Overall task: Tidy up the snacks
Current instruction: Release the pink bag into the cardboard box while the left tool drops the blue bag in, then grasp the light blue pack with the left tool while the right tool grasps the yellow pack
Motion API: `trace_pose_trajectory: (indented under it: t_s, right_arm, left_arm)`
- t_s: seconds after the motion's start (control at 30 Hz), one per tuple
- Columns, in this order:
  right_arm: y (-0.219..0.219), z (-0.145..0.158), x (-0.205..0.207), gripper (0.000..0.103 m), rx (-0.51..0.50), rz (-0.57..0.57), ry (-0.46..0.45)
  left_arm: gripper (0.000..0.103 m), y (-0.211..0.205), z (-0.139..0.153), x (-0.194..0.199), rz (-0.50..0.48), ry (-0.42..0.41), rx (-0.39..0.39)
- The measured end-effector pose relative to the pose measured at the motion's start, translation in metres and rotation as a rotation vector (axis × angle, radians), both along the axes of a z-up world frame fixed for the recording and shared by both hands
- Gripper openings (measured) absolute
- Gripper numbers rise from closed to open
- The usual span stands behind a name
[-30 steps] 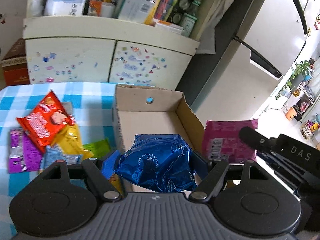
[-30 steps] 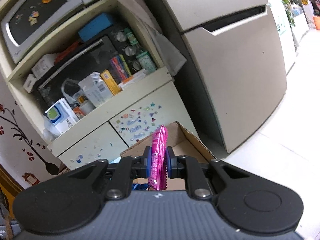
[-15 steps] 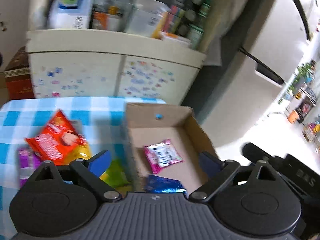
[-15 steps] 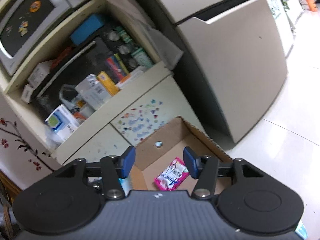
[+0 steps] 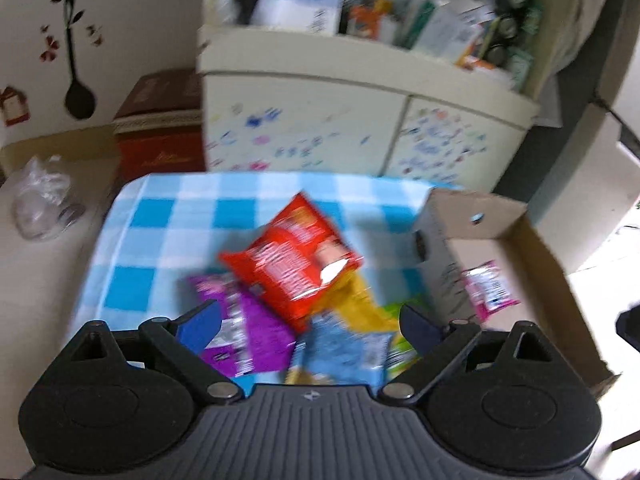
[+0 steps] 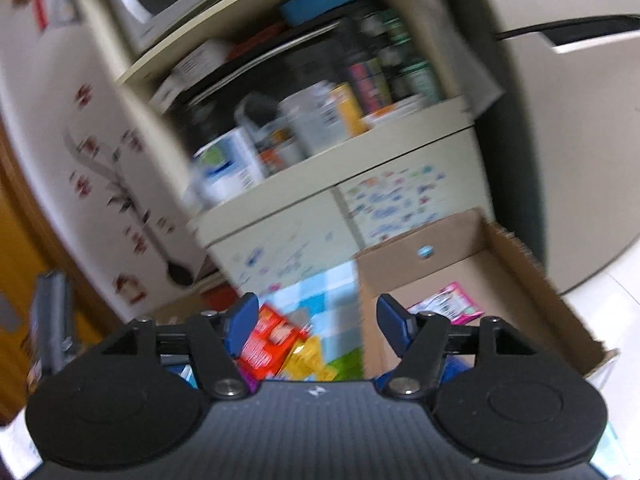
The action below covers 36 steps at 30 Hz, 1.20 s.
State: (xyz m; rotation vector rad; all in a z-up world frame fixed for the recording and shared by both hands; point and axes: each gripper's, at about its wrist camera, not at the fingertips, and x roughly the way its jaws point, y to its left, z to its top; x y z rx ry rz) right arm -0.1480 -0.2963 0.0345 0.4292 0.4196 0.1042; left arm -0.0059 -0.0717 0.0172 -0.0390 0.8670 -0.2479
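Note:
A heap of snack packets lies on the blue checked tablecloth [image 5: 168, 216]: a red packet [image 5: 292, 260] on top, a purple one [image 5: 244, 332], a yellow one [image 5: 352, 304] and a light blue one [image 5: 344, 348]. My left gripper [image 5: 310, 320] hovers open over this heap, nothing between its fingers. To the right stands an open cardboard box [image 5: 516, 220] with a pink packet [image 5: 488, 284] inside. My right gripper [image 6: 318, 320] is above the box's left wall [image 6: 372, 304], its jaws opening and empty. The pink packet [image 6: 448, 304] and red packet [image 6: 268, 340] show beyond it.
Behind the table stands a cream cabinet [image 5: 360, 120] with sticker-covered doors and a cluttered shelf. A red-brown box [image 5: 160, 136] and a clear plastic bag [image 5: 40, 200] sit at the left. A grey fridge [image 6: 568, 120] rises at the right.
Both grippers let go of their packets into the box, the left a dark blue one, the right a pink one. Both then swung left, the left to above the heap.

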Motion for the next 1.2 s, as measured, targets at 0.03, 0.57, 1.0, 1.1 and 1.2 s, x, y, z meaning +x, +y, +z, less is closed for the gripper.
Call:
trace_pose_trajectory:
  t_s: [0.03, 0.57, 1.0, 1.1, 1.2]
  right_arm:
    - [0.008, -0.001, 0.001, 0.071, -0.026, 0.021, 0.005]
    - [0.037, -0.024, 0.007, 0.074, -0.071, 0.132, 0.130]
    - [0.059, -0.041, 0.014, 0.076, -0.123, 0.204, 0.200]
    - [0.070, -0.048, 0.017, 0.077, -0.147, 0.200, 0.214]
    - [0.081, -0.059, 0.022, 0.077, -0.166, 0.176, 0.239]
  left_arm:
    - [0.098, 0.005, -0.003, 0.001, 0.010, 0.007, 0.005]
    - [0.098, -0.032, -0.060, 0.014, -0.006, 0.103, 0.005]
    - [0.101, -0.017, -0.093, 0.016, -0.003, 0.154, 0.168]
    - [0.101, 0.005, -0.094, 0.013, -0.003, 0.181, 0.184]
    - [0.100, 0.026, -0.093, 0.012, 0.034, 0.212, 0.161]
